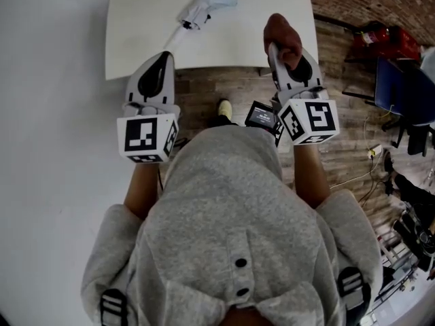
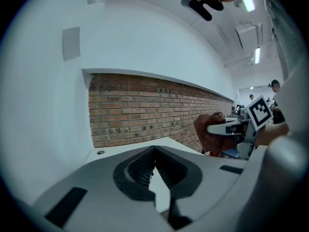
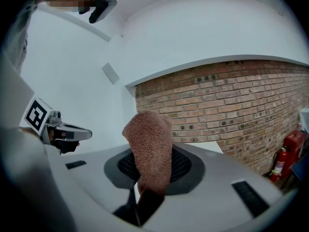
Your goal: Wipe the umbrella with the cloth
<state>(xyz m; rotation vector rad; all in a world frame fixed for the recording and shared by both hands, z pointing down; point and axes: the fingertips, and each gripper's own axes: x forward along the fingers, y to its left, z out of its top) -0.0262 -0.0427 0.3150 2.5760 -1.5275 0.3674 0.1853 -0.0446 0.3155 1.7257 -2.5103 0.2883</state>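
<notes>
A folded light grey umbrella lies on the white table near its far edge, its handle end pointing toward me. My right gripper is shut on a reddish-brown cloth, which sticks up out of its jaws. It hovers at the table's near right edge, right of the umbrella. My left gripper is shut with nothing in it and sits at the table's near edge, below the umbrella's handle. In the left gripper view the right gripper with the cloth shows at the right.
A white wall runs along the left. Wooden floor lies to the right, with a red fire extinguisher and dark equipment beyond it. A brick wall stands behind the table.
</notes>
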